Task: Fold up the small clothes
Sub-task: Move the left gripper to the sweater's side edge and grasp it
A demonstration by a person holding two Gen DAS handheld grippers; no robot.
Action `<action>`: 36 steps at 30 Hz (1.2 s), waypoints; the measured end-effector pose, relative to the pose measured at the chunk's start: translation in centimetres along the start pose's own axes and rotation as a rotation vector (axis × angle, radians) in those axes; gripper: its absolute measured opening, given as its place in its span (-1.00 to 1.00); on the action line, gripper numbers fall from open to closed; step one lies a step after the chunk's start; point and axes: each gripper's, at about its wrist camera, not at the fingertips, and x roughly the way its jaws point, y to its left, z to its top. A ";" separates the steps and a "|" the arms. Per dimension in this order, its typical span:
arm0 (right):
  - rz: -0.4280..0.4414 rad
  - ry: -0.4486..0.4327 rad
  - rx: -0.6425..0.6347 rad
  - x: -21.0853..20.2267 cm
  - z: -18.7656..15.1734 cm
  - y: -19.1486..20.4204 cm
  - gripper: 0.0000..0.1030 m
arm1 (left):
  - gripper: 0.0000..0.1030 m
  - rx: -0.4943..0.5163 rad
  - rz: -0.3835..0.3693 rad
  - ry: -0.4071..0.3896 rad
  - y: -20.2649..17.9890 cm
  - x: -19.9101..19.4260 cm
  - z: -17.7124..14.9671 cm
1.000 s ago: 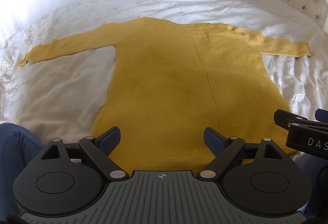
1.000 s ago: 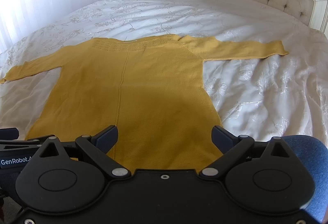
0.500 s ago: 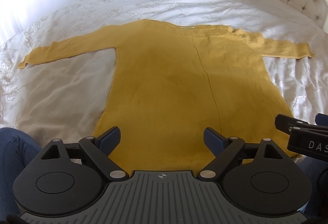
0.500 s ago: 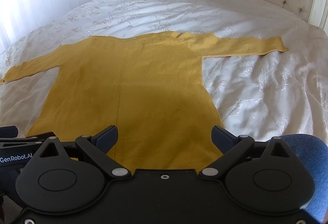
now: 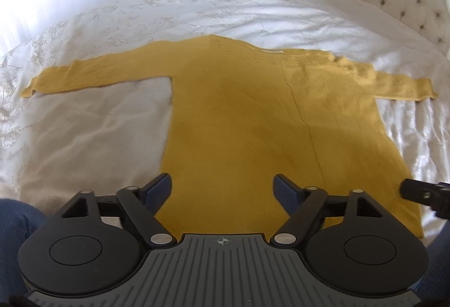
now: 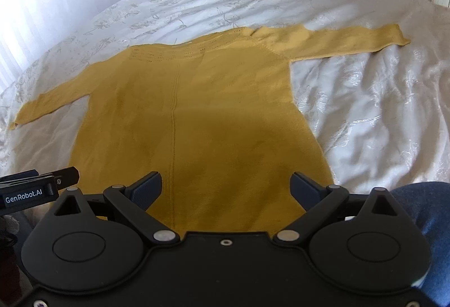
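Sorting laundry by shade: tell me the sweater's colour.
Mustard yellow sweater, plain knit; clearest in the right wrist view.

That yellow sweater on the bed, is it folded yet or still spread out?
Spread out. The yellow sweater lies flat on the bed, both sleeves stretched sideways, no layer doubled over.

Left gripper shifts sideways and narrows

The left gripper (image 5: pixel 223 189) has slid toward the yellow sweater (image 5: pixel 253 124)'s left edge, its jaws just closing a little over the hem with nothing pinched; the right gripper (image 6: pixel 226 189) has rolled slightly, tilting its view.
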 end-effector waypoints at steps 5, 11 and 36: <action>0.054 -0.023 0.024 1.2 2.4 -0.2 0.80 | 0.29 -0.026 0.020 -0.032 3.4 1.7 2.4; 0.026 -0.128 -0.141 3.1 5.9 2.8 0.55 | 0.27 -0.046 0.092 -0.093 8.6 3.8 5.9; 0.227 -0.164 -0.245 16.3 9.2 7.8 0.20 | 0.27 -0.392 0.205 -0.072 33.3 15.2 10.0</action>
